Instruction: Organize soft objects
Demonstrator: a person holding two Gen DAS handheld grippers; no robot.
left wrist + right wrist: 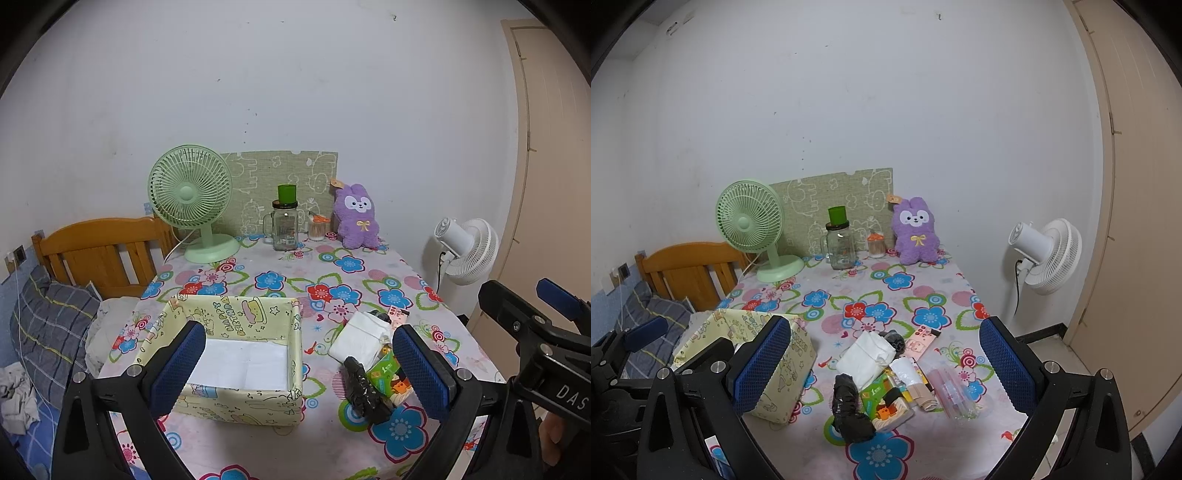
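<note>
A pale yellow fabric box (236,354) with a bare white bottom stands on the flowered table; it also shows in the right wrist view (783,369). Right of it lies a pile: a white tissue pack (866,356), a black crumpled bag (849,408), a green packet (886,400), a pink packet (921,341) and clear plastic sleeves (951,391). A purple plush rabbit (916,230) sits at the far edge. My left gripper (299,373) is open above the box and pile. My right gripper (886,365) is open above the pile.
A green desk fan (192,199), a glass jar mug with a green lid (285,221), a cotton swab cup (317,227) and a green mat (280,184) stand along the wall. A white floor fan (1047,254) stands right of the table, a bed (55,314) left.
</note>
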